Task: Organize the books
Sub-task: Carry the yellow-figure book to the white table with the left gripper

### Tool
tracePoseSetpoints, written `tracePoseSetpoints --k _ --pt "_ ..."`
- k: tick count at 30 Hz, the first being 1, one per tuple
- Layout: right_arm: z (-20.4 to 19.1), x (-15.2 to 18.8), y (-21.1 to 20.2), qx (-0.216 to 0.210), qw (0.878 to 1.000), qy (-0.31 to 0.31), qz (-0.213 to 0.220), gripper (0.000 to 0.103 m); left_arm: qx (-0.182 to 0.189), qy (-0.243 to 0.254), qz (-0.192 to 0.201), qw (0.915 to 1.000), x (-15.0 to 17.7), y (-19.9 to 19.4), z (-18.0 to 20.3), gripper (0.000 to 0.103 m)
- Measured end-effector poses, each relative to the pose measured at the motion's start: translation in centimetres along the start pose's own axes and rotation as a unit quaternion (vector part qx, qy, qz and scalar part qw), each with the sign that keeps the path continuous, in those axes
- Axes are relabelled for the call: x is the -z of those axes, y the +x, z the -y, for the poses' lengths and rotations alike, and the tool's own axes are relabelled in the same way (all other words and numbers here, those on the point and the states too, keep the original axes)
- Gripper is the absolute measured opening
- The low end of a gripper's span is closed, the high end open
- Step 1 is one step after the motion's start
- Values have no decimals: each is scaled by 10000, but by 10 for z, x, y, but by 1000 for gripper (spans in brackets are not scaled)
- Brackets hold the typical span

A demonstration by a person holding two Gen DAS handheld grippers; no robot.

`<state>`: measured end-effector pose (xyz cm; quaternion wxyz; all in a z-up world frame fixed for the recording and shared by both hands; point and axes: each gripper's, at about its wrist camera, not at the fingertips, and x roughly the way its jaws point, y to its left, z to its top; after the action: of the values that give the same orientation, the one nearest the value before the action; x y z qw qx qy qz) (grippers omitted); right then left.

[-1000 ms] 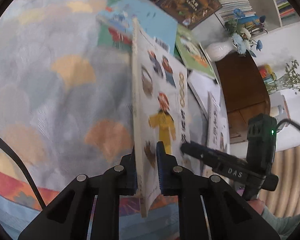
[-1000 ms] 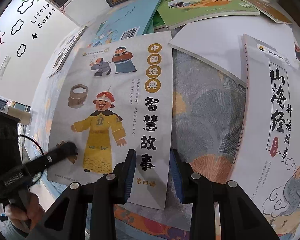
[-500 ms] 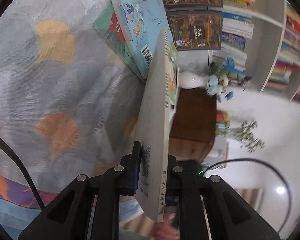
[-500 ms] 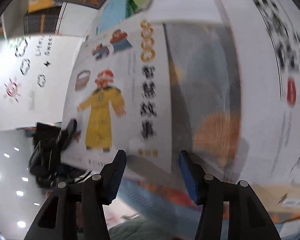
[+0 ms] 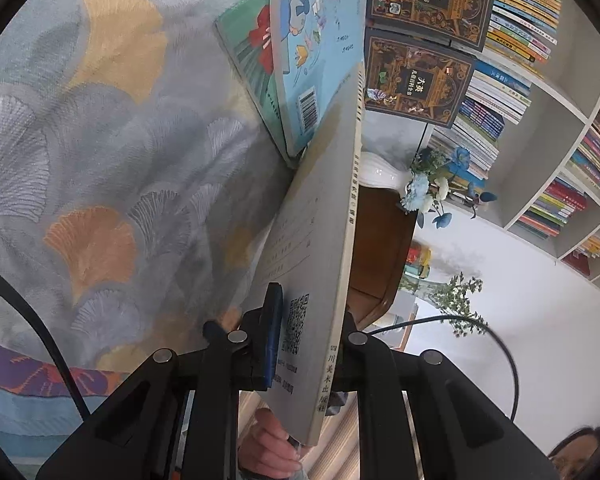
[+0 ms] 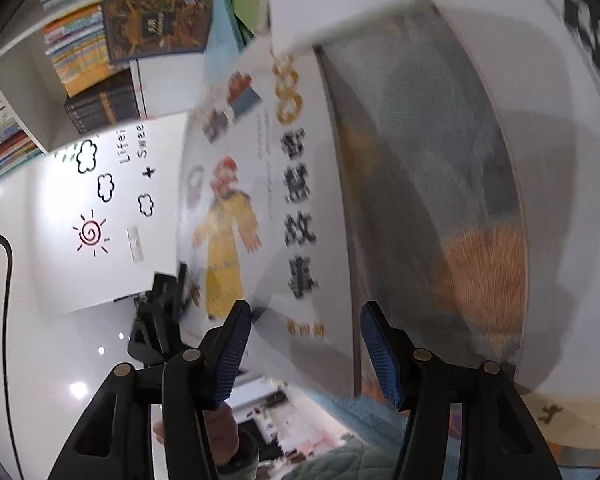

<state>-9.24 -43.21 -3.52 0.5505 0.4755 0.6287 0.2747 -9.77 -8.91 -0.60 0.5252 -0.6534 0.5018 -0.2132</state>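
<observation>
Leaf-patterned woven cloth [image 5: 100, 152] covers the surface at left. A thin matte paperback [image 5: 320, 240] stands on edge at centre, pinched by the left hand-held gripper [image 5: 308, 344]. The right hand-held gripper [image 6: 304, 352], ribbed blue pads apart, is closing beneath its blurred cover.

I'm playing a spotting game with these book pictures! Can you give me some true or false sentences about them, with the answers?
1. The left gripper is pinching a thin white book. True.
2. The right gripper is squeezing that book. False: its pads touch nothing.
3. A light blue book lies on a green book. True.
4. The vase holds red roses. False: it holds blue flowers.
</observation>
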Motion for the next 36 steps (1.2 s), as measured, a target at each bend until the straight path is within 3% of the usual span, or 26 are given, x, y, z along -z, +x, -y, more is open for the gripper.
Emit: tracePoseSetpoints --k 5,9,12,14,15,16,19,25,27,29,31,35,36 --pt "-23 9 -4 635 9949 -721 313 36 -360 281 46 9989 -1 -1 6 11" --pt "-41 14 2 1413 9797 -1360 423 31 -1208 1028 50 9873 5 5 23 11" --pt "-55 20 7 1931 9624 -1834 527 30 -1937 1784 113 9646 16 13 40 11" --pt "-64 26 9 2157 9522 -2075 608 30 -2676 2422 271 9322 27 21 54 11" --pt "-69 29 11 2245 9472 -2194 651 27 -2891 2615 321 9203 31 23 57 12" --pt "-73 32 13 2333 9425 -2299 663 27 -3148 2894 384 9032 37 27 63 13" --pt "-85 44 21 2611 9261 -2640 677 27 -3506 3287 409 8760 47 29 70 13" --pt "-105 80 45 2913 8976 -3249 621 27 -3602 3592 247 8606 50 11 64 15" --pt "-110 92 52 3072 8827 -3492 678 27 -3620 3870 121 8480 55 6 64 15" --pt "-117 104 63 3178 8740 -3604 718 27 -3738 4227 18 8256 61 3 66 15" --pt "-125 112 70 3222 8679 -3699 776 27 -3732 4467 15 8131 63 -4 68 15" --pt "-145 126 78 3293 8548 -3890 975 27 -3456 4585 -27 8187 56 -24 78 15" --pt "-152 130 78 3288 8517 -3945 1044 27 -3372 4685 -41 8166 54 -29 85 15"
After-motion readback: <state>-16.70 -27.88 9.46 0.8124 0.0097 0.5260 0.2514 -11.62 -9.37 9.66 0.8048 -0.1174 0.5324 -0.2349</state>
